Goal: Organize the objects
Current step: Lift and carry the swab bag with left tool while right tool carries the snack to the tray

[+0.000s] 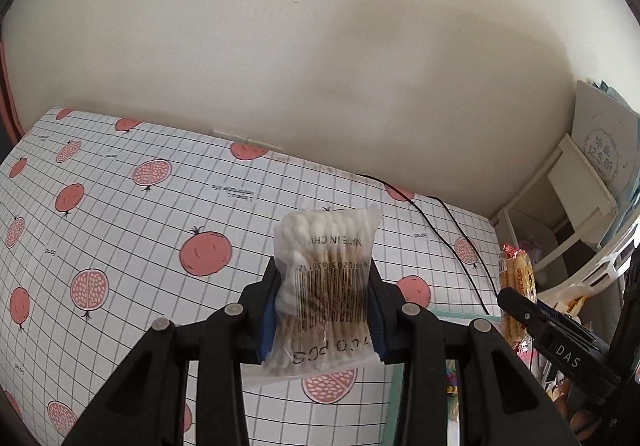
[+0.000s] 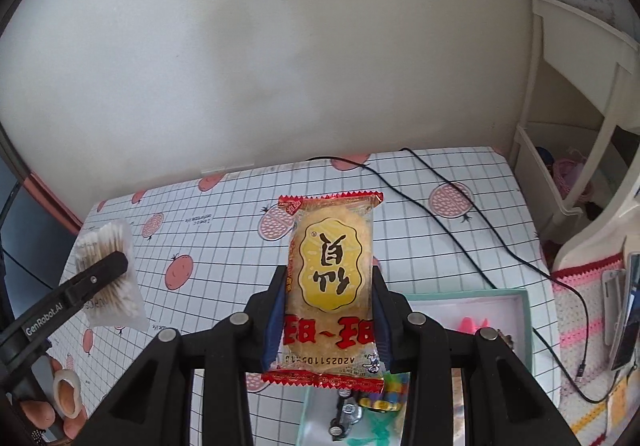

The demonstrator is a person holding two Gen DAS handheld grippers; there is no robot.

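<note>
Cotton swabs (image 1: 326,282), wooden-stemmed and packed in a soft clear bag with a barcode, sit at the centre of my left view, pinched between the left gripper (image 1: 325,310) jaws. In my right view the right gripper (image 2: 330,310) clamps a glossy yellow rice cracker packet (image 2: 330,286) with crimped red ends, above a grid-printed tablecloth (image 2: 420,246) with pomegranates. A pale green box (image 2: 524,310) lies at lower right.

tablecloth (image 1: 120,214): white, grid, pink pomegranates | snack packet (image 2: 332,286): yellow, red ends | swab bag (image 1: 326,286): clear, white tips
</note>
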